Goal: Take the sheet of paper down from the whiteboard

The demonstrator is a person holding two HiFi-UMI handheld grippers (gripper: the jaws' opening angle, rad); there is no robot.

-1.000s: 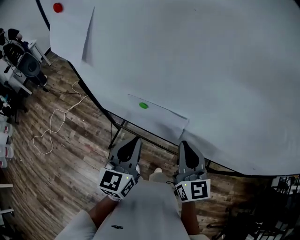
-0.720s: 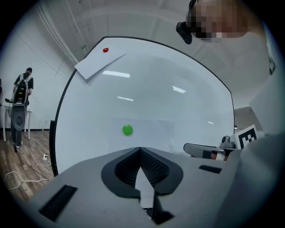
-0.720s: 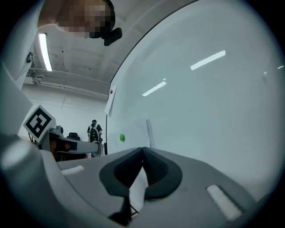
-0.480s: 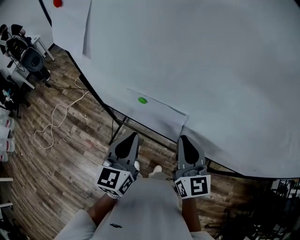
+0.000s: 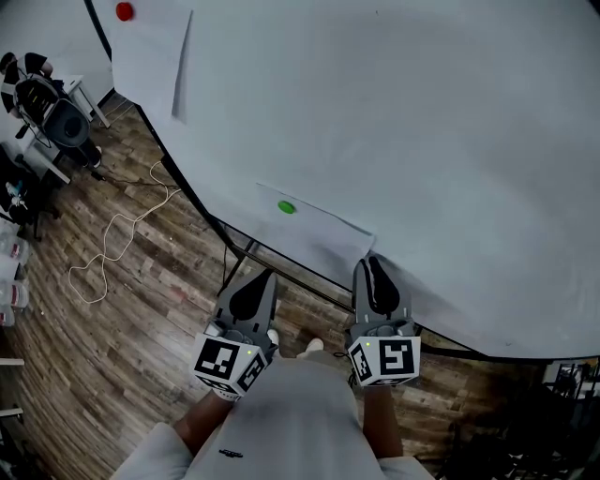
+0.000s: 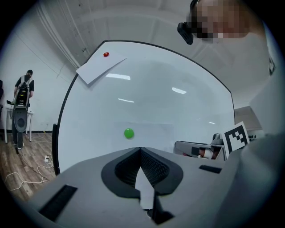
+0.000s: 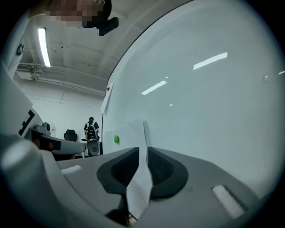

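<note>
On the whiteboard (image 5: 422,122) a white sheet of paper (image 5: 319,230) hangs under a green magnet (image 5: 286,207). The magnet (image 6: 128,133) also shows in the left gripper view, straight ahead. My right gripper (image 5: 368,261) reaches the sheet's lower right corner. In the right gripper view the sheet's lifted edge (image 7: 144,129) runs down between the jaws of my right gripper (image 7: 143,153). Those jaws stand a narrow gap apart, and the pads are not seen pressing. My left gripper (image 5: 267,275) is short of the board, shut and empty, its jaw tips meeting (image 6: 140,150).
A second sheet (image 5: 150,56) hangs under a red magnet (image 5: 124,11) at the board's upper left. The board's stand leg (image 5: 234,258) rises from the wood floor. A white cable (image 5: 112,234) lies there, with chairs and gear (image 5: 47,103) at left. A person (image 6: 22,102) stands far off.
My right gripper has moved forward to the board, onto the sheet's lower right corner. The left gripper has stayed in place. The head view shifted slightly.
</note>
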